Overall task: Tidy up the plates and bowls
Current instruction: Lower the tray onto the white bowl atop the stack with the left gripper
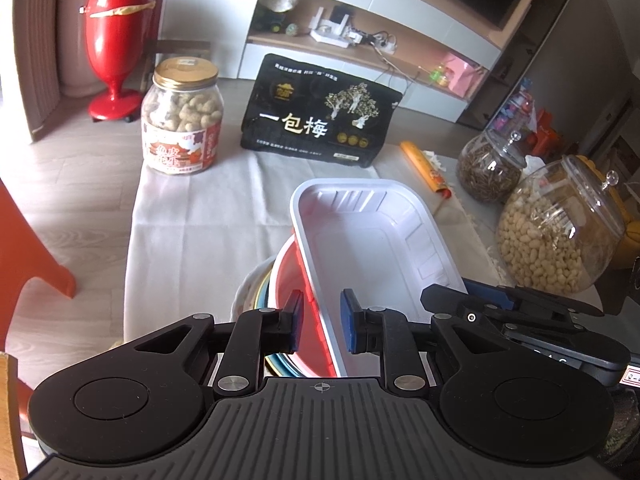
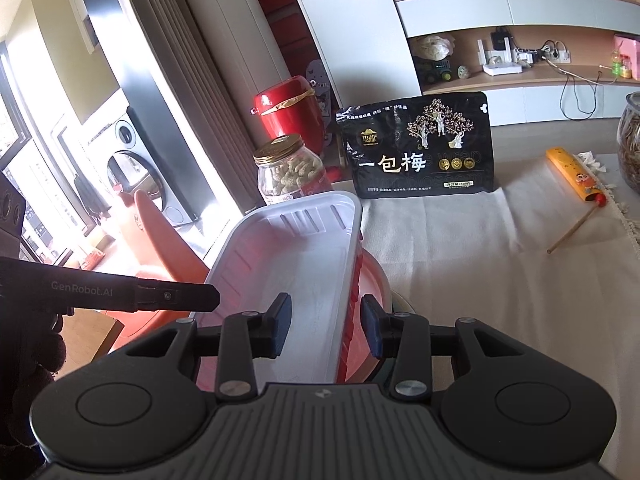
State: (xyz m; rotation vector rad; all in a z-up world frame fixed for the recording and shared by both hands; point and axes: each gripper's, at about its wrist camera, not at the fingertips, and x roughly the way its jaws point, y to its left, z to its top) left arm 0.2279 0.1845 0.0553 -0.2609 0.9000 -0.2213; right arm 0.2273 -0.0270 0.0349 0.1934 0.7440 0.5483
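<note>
Straddling the rim of a white plastic tray [image 1: 372, 248], the left gripper [image 1: 320, 322] has its blue pads standing narrow on either side of the tray's red-edged wall, a sliver of gap showing, so it's not actually pinching anything as far as I can see. Same deal with the right gripper [image 2: 326, 326]: jaws fairly narrow, the tray's opposite wall running between them, pads not clearly touching it.

The tray sits tilted on top of a red bowl [image 1: 288, 280], which is nested in a small stack of plates [image 1: 250, 292] on a white tablecloth [image 1: 192, 220].

Further out on the table there's a peanut jar [image 1: 182, 118] with a gold lid, a black snack bag [image 1: 320, 114] standing upright, an orange pack [image 1: 426, 168] lying flat, and two glass jars [image 1: 556, 228] on the right. A red bin [image 1: 116, 48] stands on the floor behind.
</note>
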